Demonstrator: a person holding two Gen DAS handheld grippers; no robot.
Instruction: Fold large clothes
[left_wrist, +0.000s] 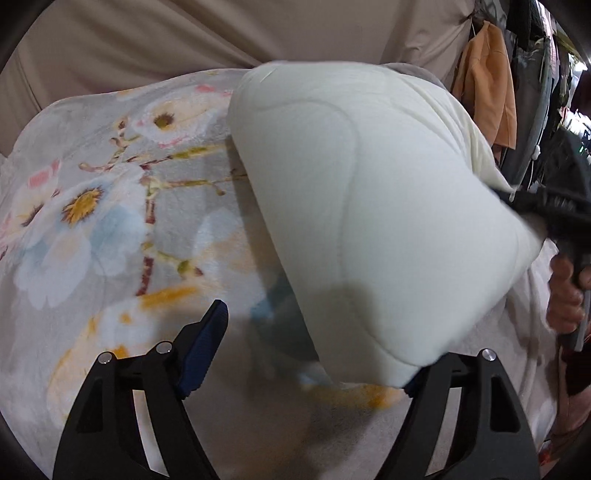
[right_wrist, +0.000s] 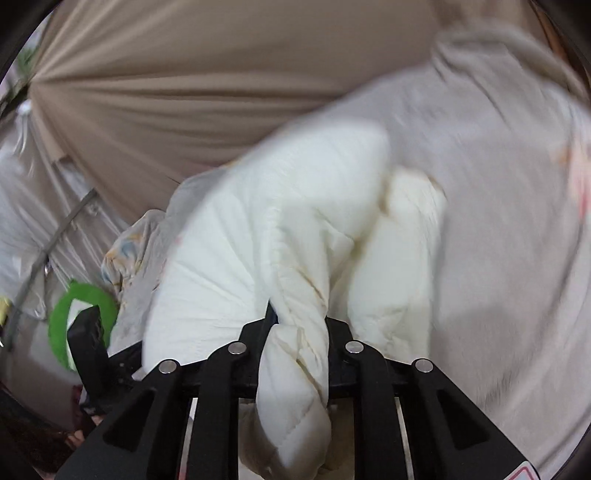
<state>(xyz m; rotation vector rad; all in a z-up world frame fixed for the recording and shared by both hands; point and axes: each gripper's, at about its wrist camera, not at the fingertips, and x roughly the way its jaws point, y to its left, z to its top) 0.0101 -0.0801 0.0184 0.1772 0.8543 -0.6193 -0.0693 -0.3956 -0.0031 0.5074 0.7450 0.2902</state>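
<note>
One fold underway, none finished. Left wrist view: left gripper (left_wrist: 314, 354) apart, white quilted garment (left_wrist: 369, 206) lifted toward 1 o'clock over floral blanket (left_wrist: 92, 206). Right wrist view: right gripper (right_wrist: 297, 325) clamped on garment's bunched edge, centre frame; flattening and further folds remaining.

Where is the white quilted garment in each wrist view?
Left wrist: white quilted garment fills centre-right, lifted over the floral blanket.
Right wrist: it fills the centre, a twisted fold pinched in the right gripper's jaws.
Shared landmark: the beige curtain behind.
</note>
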